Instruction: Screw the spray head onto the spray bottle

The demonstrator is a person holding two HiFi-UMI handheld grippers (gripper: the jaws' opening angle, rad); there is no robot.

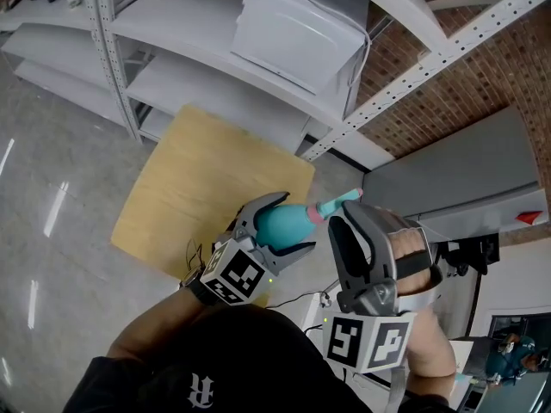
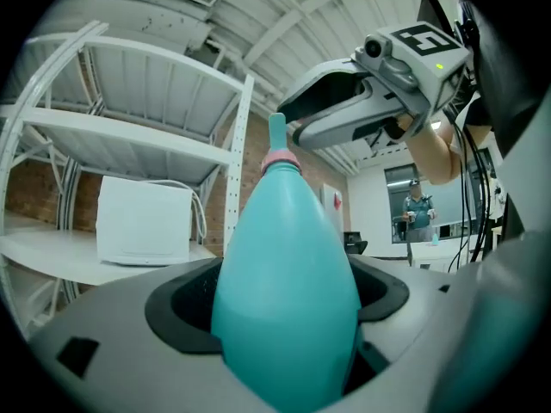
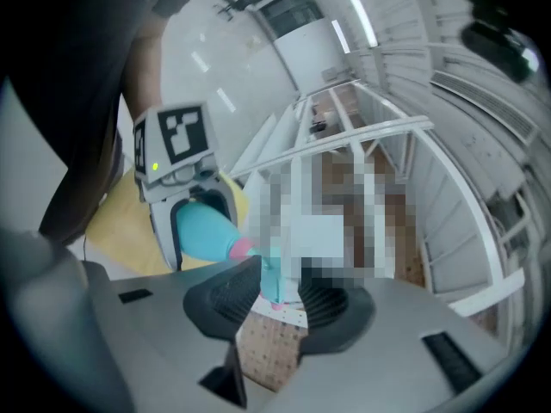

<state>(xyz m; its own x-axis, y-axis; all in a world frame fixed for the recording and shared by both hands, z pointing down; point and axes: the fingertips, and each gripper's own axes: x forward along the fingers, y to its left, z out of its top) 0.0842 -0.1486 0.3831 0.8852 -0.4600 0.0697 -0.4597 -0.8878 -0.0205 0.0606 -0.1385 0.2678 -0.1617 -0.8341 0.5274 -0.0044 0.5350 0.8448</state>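
The left gripper (image 1: pixel 291 224) is clamping the teal pear-shaped plastic spray bottle (image 2: pixel 288 274) in mid-air, while the right gripper (image 3: pixel 277 286) is pinching the teal, pink-collared spray head (image 1: pixel 337 202) sitting on its neck.

Bottom edge cuts spray bottle (image 2: pixel 284 291) base; spray head (image 3: pixel 269 273) partly hidden inside right claw (image 3: pixel 283 297).

L hand-held gripper (image 2: pixel 284 317) clamps teal spray bottle (image 2: pixel 284 256), shelf (image 2: pixel 129 140) behind

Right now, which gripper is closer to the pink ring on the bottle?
Right. The right gripper clamps the spray head just past the pink ring; the left gripper grips the bottle mid-body.
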